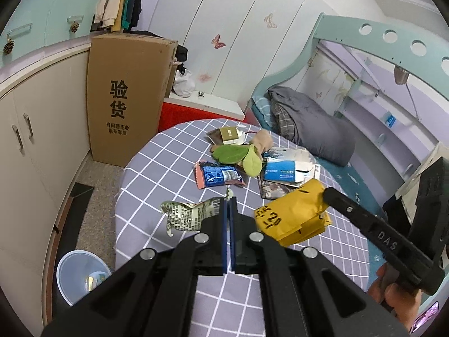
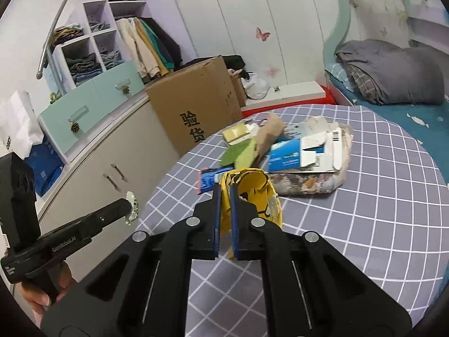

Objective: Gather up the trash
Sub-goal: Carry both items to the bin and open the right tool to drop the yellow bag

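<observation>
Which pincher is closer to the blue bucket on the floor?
Left. The left gripper, pinching a printed wrapper, is on the side above the blue bucket. The right gripper, holding yellow paper, is farther away.

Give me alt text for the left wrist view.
Left tongs shut on a printed wrapper above the checked table; right tongs hold a yellow packet beside them. More trash lies beyond, a bin on the floor.
</observation>
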Demonstrator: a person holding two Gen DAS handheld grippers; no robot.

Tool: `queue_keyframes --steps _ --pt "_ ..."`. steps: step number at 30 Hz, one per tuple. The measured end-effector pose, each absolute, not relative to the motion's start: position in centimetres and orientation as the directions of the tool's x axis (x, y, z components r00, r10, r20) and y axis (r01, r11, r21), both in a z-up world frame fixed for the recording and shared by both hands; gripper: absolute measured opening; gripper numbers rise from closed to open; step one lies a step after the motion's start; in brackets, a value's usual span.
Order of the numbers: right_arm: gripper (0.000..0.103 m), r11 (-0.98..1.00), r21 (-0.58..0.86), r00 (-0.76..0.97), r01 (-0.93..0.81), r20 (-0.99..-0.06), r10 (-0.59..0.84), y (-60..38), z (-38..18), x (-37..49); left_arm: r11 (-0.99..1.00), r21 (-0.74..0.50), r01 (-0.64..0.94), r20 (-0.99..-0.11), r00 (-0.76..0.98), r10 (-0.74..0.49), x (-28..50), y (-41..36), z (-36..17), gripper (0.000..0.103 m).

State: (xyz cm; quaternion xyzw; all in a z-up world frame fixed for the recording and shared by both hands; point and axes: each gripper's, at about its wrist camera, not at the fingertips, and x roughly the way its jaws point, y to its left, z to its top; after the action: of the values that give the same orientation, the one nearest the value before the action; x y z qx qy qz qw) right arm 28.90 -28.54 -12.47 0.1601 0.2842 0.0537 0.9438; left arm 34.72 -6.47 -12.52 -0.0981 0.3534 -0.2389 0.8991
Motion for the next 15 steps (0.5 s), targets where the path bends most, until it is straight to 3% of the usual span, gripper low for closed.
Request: queue_keyframes --steps 15 --pt "0.006 0.934 0.28 0.784 -0.222 -0.519 0.341 -15.4 -10.7 30.1 0.895 -0.372 0.247 -0.538 0.728 -0.425 31.9 3.4 -10.7 0.001"
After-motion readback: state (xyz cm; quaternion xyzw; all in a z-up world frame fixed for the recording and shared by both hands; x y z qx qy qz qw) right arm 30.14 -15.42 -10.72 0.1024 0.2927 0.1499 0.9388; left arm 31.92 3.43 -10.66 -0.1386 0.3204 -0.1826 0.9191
